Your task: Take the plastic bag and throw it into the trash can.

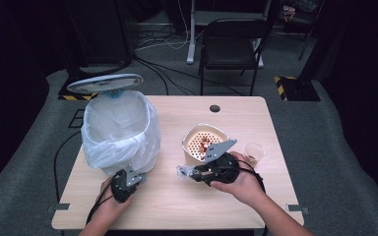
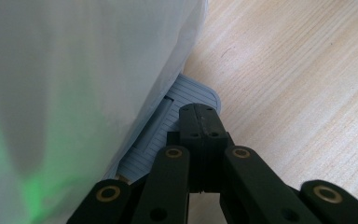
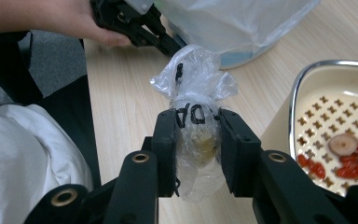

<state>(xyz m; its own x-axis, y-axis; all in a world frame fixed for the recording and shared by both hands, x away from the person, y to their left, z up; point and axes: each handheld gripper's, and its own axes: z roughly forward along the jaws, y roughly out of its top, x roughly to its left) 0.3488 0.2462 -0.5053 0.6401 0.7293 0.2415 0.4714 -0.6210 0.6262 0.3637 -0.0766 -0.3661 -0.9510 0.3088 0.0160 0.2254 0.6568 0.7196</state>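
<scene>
Right tongs (image 3: 196, 154) clamp an upright plastic packet (image 3: 194, 112), knotted end away

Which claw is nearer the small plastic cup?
Right. The right claw is beside the strainer bowl, left of the plastic cup; the left claw sits far across, at the bin's pedal.

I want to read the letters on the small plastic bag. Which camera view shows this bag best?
The right gripper view: the small plastic bag sits close, clamped between the right gripper's jaws, black lettering visible. In the high view it is a tiny pale bundle at the gripper's tip.
</scene>
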